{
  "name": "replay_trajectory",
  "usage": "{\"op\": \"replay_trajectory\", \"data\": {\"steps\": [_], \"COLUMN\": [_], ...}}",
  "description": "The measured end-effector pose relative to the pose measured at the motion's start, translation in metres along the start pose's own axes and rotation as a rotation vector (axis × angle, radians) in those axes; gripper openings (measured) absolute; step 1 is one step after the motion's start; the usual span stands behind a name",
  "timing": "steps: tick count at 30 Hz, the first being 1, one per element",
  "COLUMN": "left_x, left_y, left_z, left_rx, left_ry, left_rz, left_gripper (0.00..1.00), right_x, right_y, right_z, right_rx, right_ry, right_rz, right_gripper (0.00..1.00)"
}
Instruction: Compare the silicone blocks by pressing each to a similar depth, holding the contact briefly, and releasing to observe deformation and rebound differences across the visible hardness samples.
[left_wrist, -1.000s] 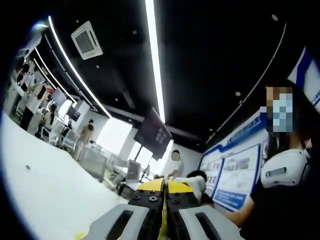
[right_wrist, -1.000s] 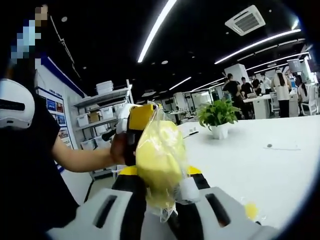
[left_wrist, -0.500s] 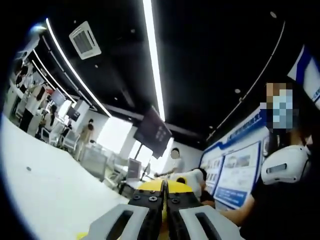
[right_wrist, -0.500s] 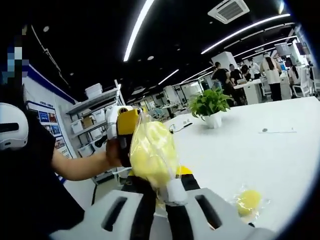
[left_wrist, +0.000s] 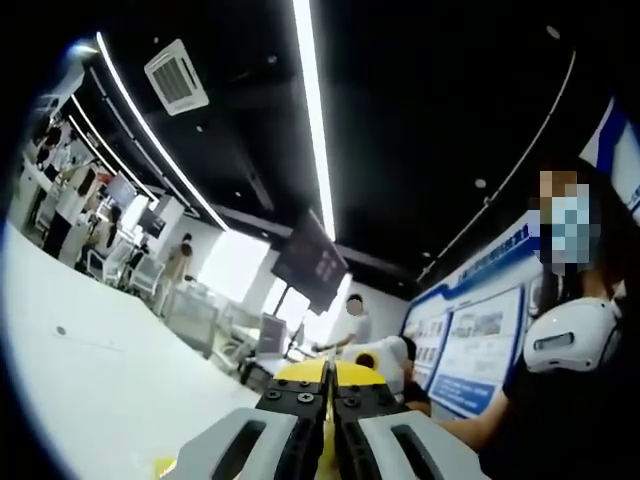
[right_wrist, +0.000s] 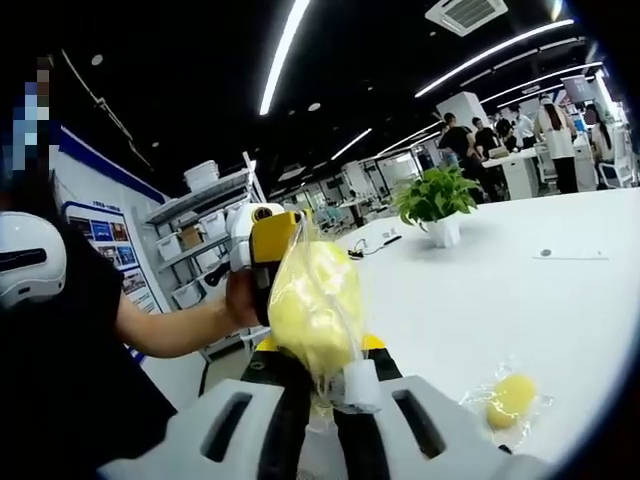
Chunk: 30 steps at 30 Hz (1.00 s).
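Right gripper (right_wrist: 318, 385) is clamping its fingers on bagged yellow block (right_wrist: 312, 305), lifted above desk (right_wrist: 480, 300) | left gripper (left_wrist: 327, 400) fingers are staying together, empty | second block (right_wrist: 511, 398) is lying on desk.

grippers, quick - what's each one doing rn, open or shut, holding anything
Left gripper: shut, a sliver of yellow showing between the jaws.
Right gripper: shut on the yellow block in a clear bag.
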<state>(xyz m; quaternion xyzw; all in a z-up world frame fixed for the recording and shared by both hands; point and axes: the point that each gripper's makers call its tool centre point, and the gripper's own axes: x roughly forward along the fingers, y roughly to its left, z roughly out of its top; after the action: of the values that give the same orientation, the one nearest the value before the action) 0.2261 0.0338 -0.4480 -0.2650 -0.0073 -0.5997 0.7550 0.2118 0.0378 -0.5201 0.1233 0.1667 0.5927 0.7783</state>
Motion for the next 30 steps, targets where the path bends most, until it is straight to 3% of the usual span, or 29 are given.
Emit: {"op": "replay_trajectory", "data": {"steps": [14, 30], "left_x": [-0.011, -0.028], "left_y": [-0.007, -0.001], "left_z": [0.007, 0.009], "left_rx": [0.102, 0.082], "left_ry": [0.025, 0.048], "left_rz": [0.042, 0.082], "left_gripper": [0.00, 0.00], "right_x": [0.008, 0.023], "right_y": [0.010, 0.019], "right_z": [0.001, -0.006], "right_rx": [-0.029, -0.024], "right_ry": [0.025, 0.053], "right_rz": [0.029, 0.062], "right_gripper": [0.04, 0.04]}}
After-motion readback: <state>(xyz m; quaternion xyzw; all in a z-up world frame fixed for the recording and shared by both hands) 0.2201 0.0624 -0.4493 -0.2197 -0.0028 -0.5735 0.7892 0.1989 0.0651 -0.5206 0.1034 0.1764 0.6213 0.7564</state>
